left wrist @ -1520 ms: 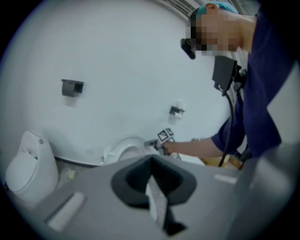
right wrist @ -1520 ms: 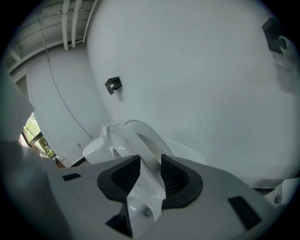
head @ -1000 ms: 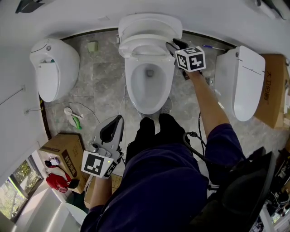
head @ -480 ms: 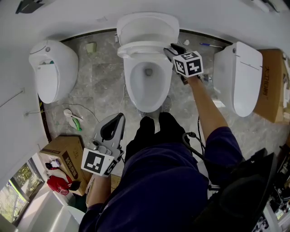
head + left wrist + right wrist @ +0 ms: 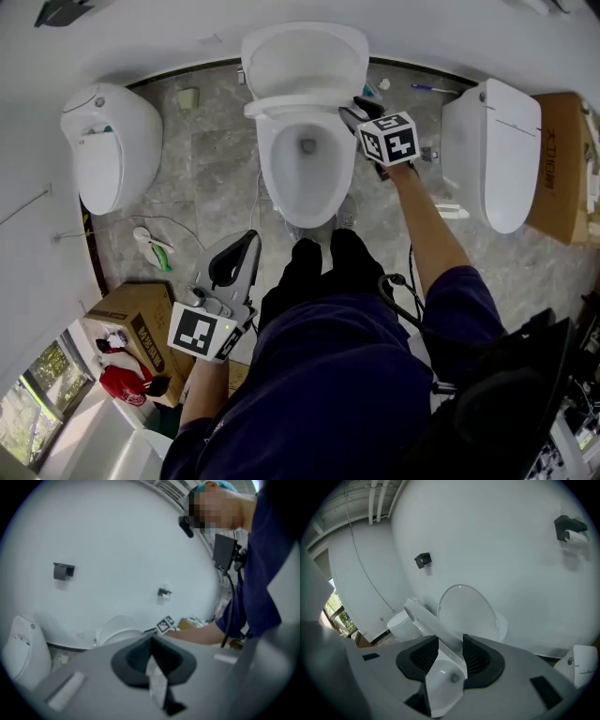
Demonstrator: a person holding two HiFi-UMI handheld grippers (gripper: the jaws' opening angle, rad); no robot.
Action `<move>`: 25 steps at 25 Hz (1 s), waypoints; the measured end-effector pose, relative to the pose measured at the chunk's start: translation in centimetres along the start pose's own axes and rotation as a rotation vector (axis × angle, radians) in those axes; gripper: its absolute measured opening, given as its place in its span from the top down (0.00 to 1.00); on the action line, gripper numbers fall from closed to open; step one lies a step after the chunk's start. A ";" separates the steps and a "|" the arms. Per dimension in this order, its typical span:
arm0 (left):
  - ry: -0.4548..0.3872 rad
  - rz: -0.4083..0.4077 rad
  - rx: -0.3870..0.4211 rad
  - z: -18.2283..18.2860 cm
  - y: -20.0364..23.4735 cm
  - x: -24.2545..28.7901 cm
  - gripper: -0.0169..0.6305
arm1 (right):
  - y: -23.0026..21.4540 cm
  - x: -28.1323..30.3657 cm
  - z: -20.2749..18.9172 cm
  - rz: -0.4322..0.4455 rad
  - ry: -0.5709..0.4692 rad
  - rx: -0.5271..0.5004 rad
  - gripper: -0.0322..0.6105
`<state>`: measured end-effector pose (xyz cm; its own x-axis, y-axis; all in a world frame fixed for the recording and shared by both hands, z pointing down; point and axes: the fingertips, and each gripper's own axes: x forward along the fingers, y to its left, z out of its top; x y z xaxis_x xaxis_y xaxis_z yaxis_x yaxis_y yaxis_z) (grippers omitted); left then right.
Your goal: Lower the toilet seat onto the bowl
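**Seat tilted over the bowl, right gripper on its rim**

We see the toilet seat (image 5: 298, 105) at the far end of the middle bowl (image 5: 305, 178). It is tilted, neither upright nor flat, and the lid (image 5: 305, 56) stands up behind it against the far wall. The right gripper (image 5: 354, 111) reaches in at the seat's right edge. In the right gripper view the seat (image 5: 433, 625) runs as a slanted white bar between the ribbed pads of the right gripper (image 5: 450, 654). The jaws have just been opening, yet the rim fills the gap and touches both pads, so we read this as a grip on the seat.

The left gripper (image 5: 248, 244) hangs near us on the left, beside the person's dark trouser leg and well apart from the bowl. In its own view the left gripper (image 5: 151, 641) has its jaws closed together with nothing between them.

For markings, each gripper carries a cube with black-and-white square patterns, the right cube (image 5: 389, 139) and the left cube (image 5: 199, 336). The cardboard box (image 5: 131, 314) at the near left bears dark print, and the box at the right edge (image 5: 562, 159) shows a line of characters, but we cannot read either.

A closed toilet (image 5: 108, 141) stands to the left of the middle one and another closed toilet (image 5: 497, 159) to the right, all on a grey stone floor (image 5: 216, 159).
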<state>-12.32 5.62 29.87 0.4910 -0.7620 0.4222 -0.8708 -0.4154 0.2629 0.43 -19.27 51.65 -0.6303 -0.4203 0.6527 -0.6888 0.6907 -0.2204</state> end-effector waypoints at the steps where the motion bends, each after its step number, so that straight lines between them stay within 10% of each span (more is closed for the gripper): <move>1: 0.001 -0.003 0.001 -0.1 -0.1 -0.1 0.97 | 0.2 -0.2 -0.3 -0.001 0.002 0.000 0.72; 25: 0.012 -0.077 0.026 -1.4 -0.7 -1.9 0.97 | 4.5 -2.7 -6.9 -0.021 0.058 0.025 0.69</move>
<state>-12.61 8.01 30.11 0.5564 -0.7214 0.4123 -0.8309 -0.4852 0.2724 1.50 -10.97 53.90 -0.5942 -0.3995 0.6981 -0.7109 0.6668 -0.2236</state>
